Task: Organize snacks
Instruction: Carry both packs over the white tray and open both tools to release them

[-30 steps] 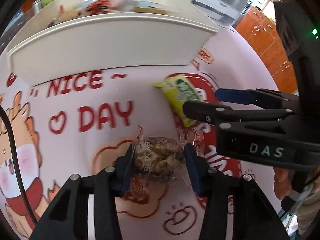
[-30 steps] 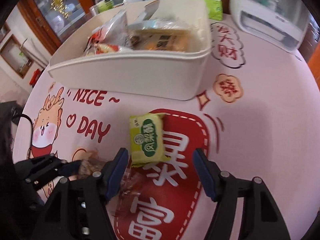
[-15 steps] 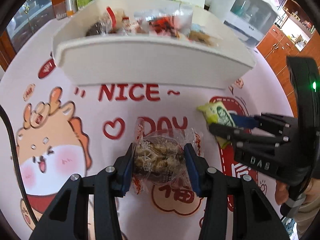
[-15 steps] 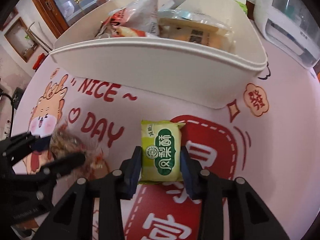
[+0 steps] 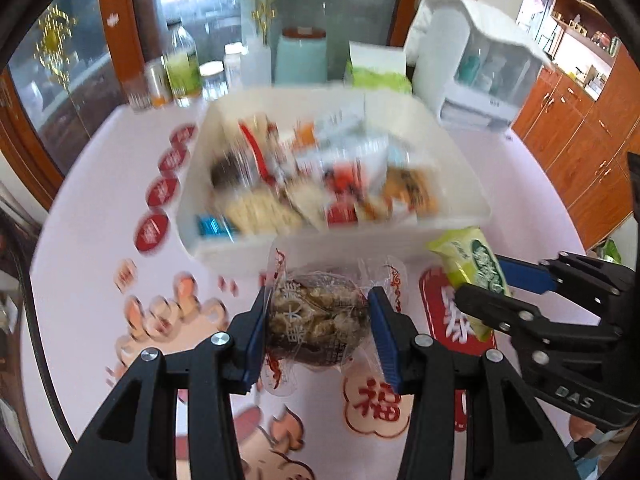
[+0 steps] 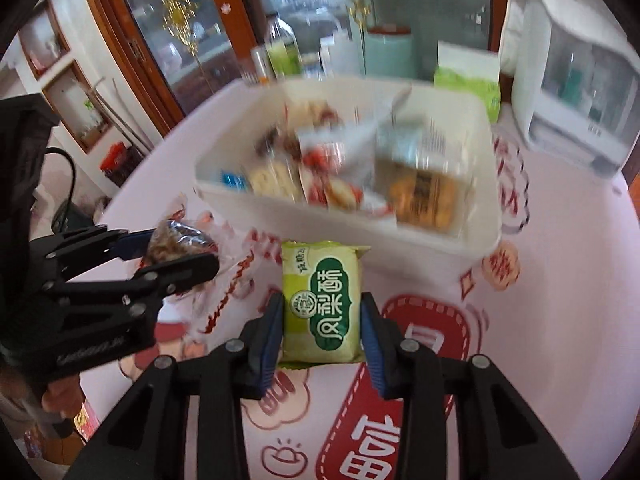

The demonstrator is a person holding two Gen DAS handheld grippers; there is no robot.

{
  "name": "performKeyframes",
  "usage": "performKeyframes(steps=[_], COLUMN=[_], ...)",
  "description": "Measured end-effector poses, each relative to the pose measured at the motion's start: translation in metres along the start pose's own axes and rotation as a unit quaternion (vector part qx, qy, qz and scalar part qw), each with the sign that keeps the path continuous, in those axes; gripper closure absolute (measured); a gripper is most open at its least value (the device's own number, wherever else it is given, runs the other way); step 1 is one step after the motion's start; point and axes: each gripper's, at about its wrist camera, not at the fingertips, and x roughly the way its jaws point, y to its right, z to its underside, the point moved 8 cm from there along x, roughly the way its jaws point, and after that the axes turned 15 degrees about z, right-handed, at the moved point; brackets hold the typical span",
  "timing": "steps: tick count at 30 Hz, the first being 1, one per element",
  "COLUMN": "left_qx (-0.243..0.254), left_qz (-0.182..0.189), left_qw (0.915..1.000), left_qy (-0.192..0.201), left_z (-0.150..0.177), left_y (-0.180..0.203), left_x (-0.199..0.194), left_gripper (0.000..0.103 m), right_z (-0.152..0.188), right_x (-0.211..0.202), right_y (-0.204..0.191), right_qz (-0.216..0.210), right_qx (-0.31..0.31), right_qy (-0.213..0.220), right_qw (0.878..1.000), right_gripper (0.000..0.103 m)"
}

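- While both grippers hang above the printed pink tablecloth (image 6: 560,264), each one has a snack clamped: the left gripper (image 5: 318,330) pinches a clear-wrapped brown nutty snack (image 5: 316,320) between its blue pads, and the right gripper (image 6: 322,320) squeezes a green pastry packet (image 6: 320,304) the same way.
- Neither packet touches the cloth as far as I can tell; the cloth's red prints show underneath them.
- The white bin (image 5: 460,168) sits on the far side of both grippers, just past the held snacks, already stuffed with packets.
- Honestly the stuff in the bin is a smear. I can pick out a small blue wrapper (image 5: 212,226) at its near left corner and an orange-brown biscuit pack (image 6: 424,196) toward the right, but the rest is red and white blur.
- From the left wrist view, the right gripper comes in from the right and hides the lower part of the green packet; only the upper end sticks out.
- From the right wrist view, the left gripper covers most of the nutty snack, just crinkly wrapper and a brown bit showing.
- Far edge of the table: a teal canister (image 6: 388,54), a green-and-white box (image 6: 468,76), some bottles, and a white appliance (image 6: 576,80) at far right, all soft-focus.
- A bit of hand (image 6: 60,396) shows under the left gripper, mostly cut off.
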Motion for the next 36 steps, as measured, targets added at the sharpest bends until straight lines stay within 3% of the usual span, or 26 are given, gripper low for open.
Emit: performKeyframes(steps=[7,16,24,32,34,35,36], left_qx=[0.034,0.047,0.057,0.052,0.049,0.047,0.045], left_qz=[-0.037,-0.072,-0.087,-0.100,-0.103,-0.104,-0.108], left_qw=[0.9974,0.9926,0.9909,0.9911,0.9910,0.9909,0.9900], left_qy=[0.050,0.087,0.085,0.071,0.070,0.072,0.079], left_z=[-0.076,-0.157,-0.187,-0.193,-0.193,-0.192,-0.192], left_y=[-0.002,-0.004,-0.005,-0.011,-0.011,-0.012,-0.012], left_x=[-0.046,-0.080,-0.063,-0.032,-0.026,-0.025,-0.026], left_gripper=[0.057,0.057,0.057,0.054,0.023,0.003,0.002], right_z=[-0.067,-0.148,-0.194,-0.205,-0.204,-0.203,-0.201], right_x=[-0.053,-0.089,-0.080,-0.045,-0.037,-0.033,-0.031], right_y=[0.005,0.025,0.048,0.061,0.060,0.060,0.060], right_qz=[0.031,0.076,0.099,0.117,0.113,0.111,0.108], right_qx=[-0.005,0.002,0.037,0.053,0.053,0.055,0.058], right_qy=[0.072,0.119,0.117,0.089,0.079,0.074,0.071], right_qw=[0.997,0.990,0.987,0.988,0.989,0.990,0.990], right_gripper=[0.066,0.066,0.066,0.065,0.064,0.063,0.061])
